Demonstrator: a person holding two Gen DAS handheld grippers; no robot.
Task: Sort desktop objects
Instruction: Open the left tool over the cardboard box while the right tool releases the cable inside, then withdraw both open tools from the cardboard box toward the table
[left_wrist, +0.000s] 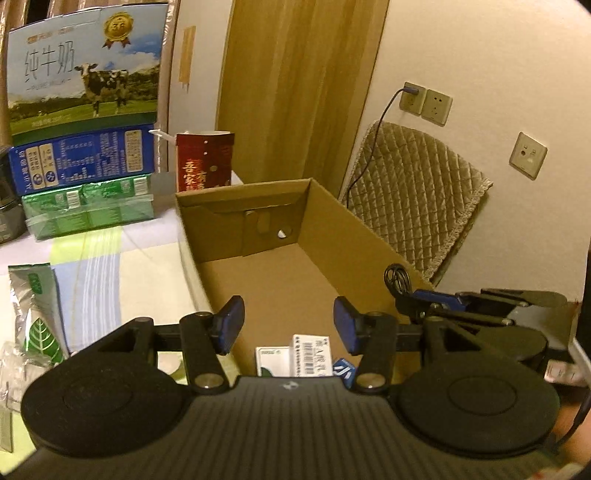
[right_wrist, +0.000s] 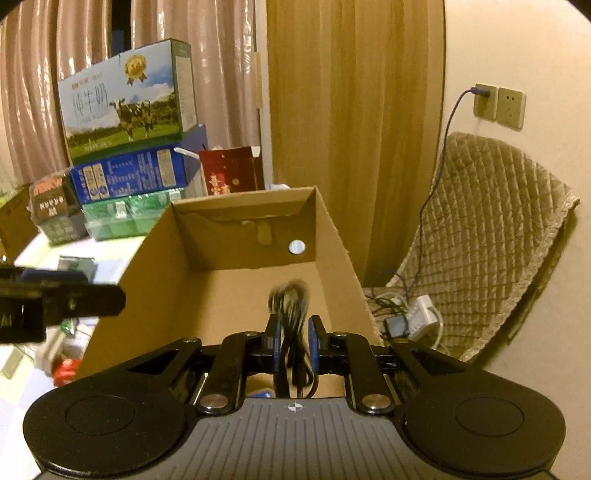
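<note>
Scene: an open cardboard box (left_wrist: 258, 280) on a table with a striped cloth (left_wrist: 110, 266), serving as the sorting bin.
Left gripper (left_wrist: 288, 325): fingers spread, nothing between them, poised over the box's near end, above small white packets (left_wrist: 310, 354) lying on its floor.
Right gripper (right_wrist: 293, 343): pads closed around a coiled black cable (right_wrist: 291, 321), held above the box interior, likely for dropping in.
Background: stacked milk cartons (left_wrist: 85, 74), not involved.

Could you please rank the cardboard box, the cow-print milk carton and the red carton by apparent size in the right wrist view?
1. cardboard box
2. cow-print milk carton
3. red carton

The box is nearest, which exaggerates its lead.
</note>
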